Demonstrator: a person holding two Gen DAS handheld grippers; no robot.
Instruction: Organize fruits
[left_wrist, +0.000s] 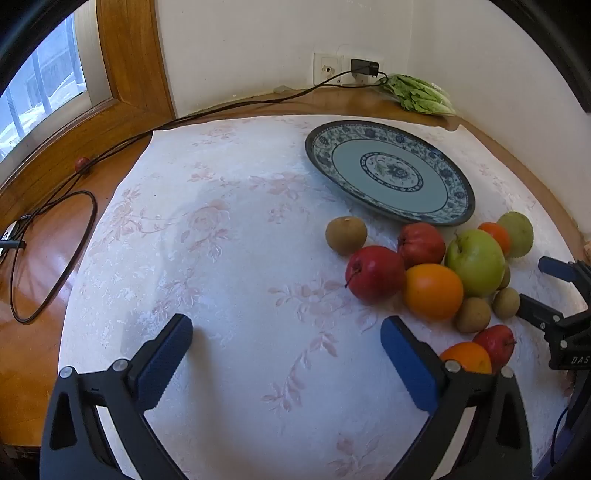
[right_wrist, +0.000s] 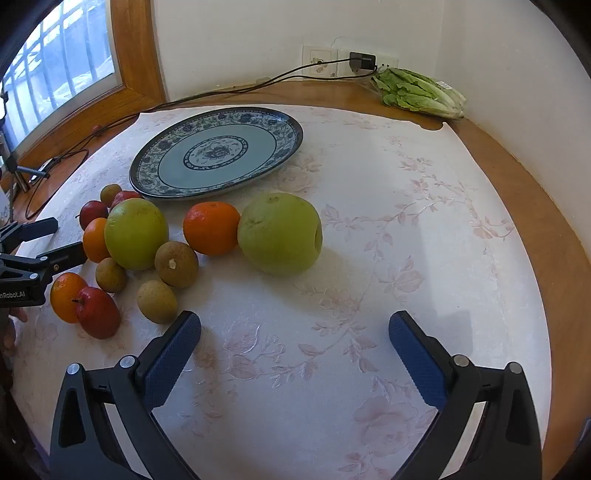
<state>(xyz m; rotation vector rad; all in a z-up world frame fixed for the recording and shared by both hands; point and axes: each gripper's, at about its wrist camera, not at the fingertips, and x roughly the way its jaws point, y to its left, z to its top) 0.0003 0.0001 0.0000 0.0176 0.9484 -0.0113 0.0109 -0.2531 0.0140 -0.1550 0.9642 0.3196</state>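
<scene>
Left tongs (left_wrist: 286, 341): mine, blue-padded, spread wide, gripping nothing.
Right tongs (right_wrist: 294, 338): mine, likewise released.
Blue floral ceramic plate (right_wrist: 288, 127): bare, just behind clustered fruit.

The left gripper (left_wrist: 286, 341) is held low over the tabletop with its blue-padded jaws spread wide, nothing between them. The right gripper (right_wrist: 295, 338) is held likewise (jaws equally wide apart), nothing being gripped.
</scene>
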